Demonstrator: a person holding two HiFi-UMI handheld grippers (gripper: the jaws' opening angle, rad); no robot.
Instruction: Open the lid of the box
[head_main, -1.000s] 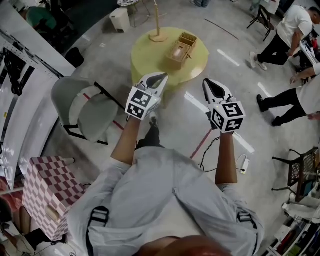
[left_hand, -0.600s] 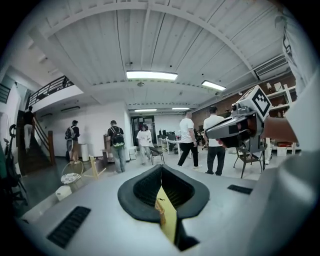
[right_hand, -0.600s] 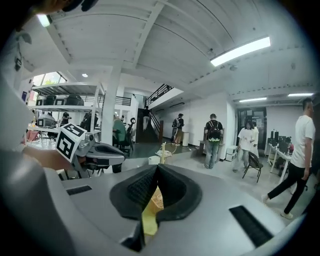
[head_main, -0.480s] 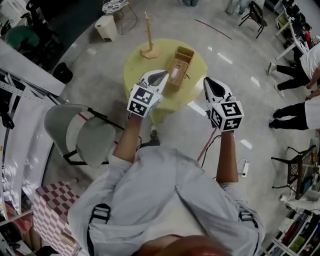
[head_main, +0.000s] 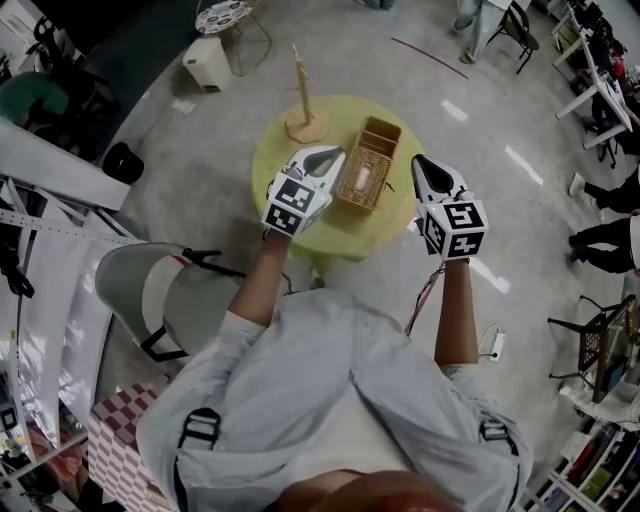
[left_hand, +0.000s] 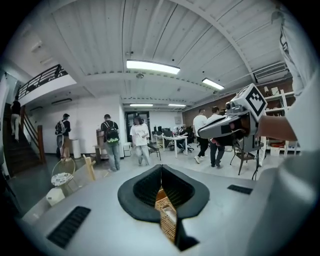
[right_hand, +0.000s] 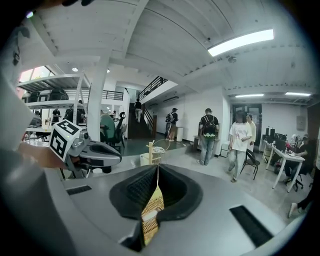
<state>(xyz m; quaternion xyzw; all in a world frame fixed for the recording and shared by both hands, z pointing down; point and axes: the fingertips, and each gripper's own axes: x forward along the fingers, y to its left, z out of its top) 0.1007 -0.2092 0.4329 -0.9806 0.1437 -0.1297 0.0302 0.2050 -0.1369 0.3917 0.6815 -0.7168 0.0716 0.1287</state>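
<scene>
A wicker box with its lid down lies on a round yellow table; something white shows on its top. In the head view my left gripper hangs just left of the box, over the table, and is shut on nothing. My right gripper hangs to the right of the box at the table's edge, also shut and empty. Each gripper view shows the pads meeting, with the box visible below through the gap. The right gripper and the left gripper show in each other's views.
A wooden stand rises on the table's far left. A grey chair stands at left and a checked box at lower left. A power strip and cable lie on the floor at right. People stand at the far right.
The table and box have drawn nearer and now lie between the two grippers, where before they sat well ahead. Both grippers stay shut and level.
</scene>
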